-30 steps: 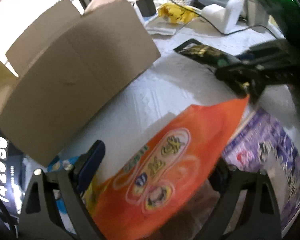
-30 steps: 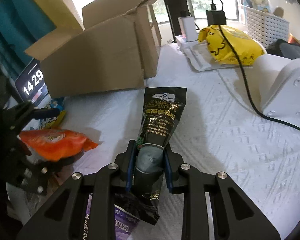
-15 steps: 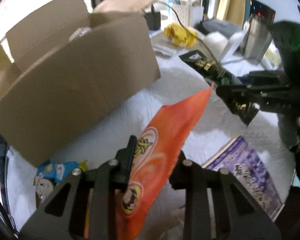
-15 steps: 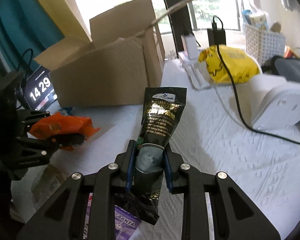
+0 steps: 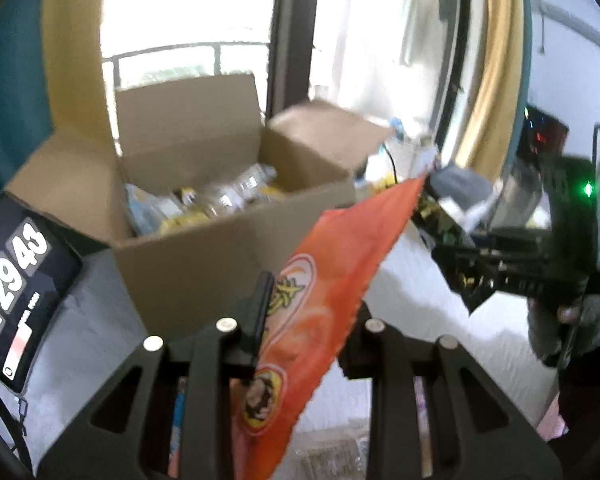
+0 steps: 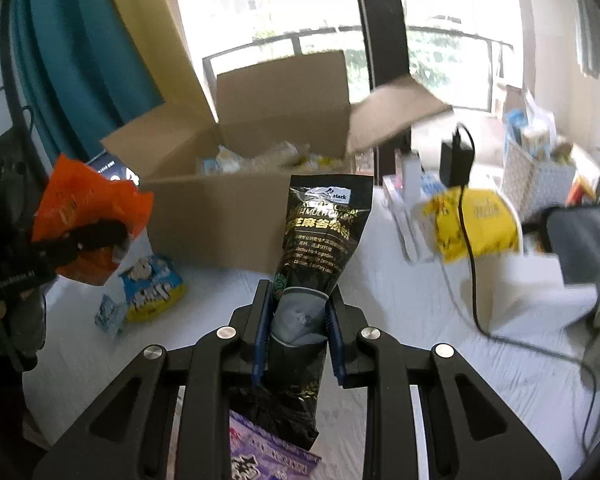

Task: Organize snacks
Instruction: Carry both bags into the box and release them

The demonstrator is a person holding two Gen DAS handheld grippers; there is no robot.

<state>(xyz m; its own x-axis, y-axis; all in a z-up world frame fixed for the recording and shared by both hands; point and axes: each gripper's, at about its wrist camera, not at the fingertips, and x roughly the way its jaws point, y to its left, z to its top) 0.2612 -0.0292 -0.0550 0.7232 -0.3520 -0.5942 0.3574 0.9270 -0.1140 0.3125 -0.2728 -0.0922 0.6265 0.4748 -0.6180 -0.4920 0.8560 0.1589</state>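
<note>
My left gripper [image 5: 306, 320] is shut on an orange snack bag [image 5: 324, 292] and holds it up in front of the open cardboard box [image 5: 220, 248]. The box holds several packets [image 5: 204, 204]. My right gripper [image 6: 298, 320] is shut on a black cereal pouch [image 6: 320, 236], held upright above the table, in front of the box [image 6: 228, 216]. The left gripper with the orange bag [image 6: 84, 216] shows at the left of the right wrist view. The right gripper with the black pouch [image 5: 456, 252] shows at the right of the left wrist view.
A blue and yellow snack packet [image 6: 152, 288] lies on the white tablecloth [image 6: 400, 320] by the box. A purple packet [image 6: 268, 460] lies under my right gripper. A clock screen [image 5: 16, 280] stands left of the box. A yellow bag [image 6: 476, 228], a cable [image 6: 468, 240] and a white basket [image 6: 536, 172] are at the right.
Both grippers have risen with their bags, so the views now look over the box rim into it. The orange bag went from lying low to lifted up.
</note>
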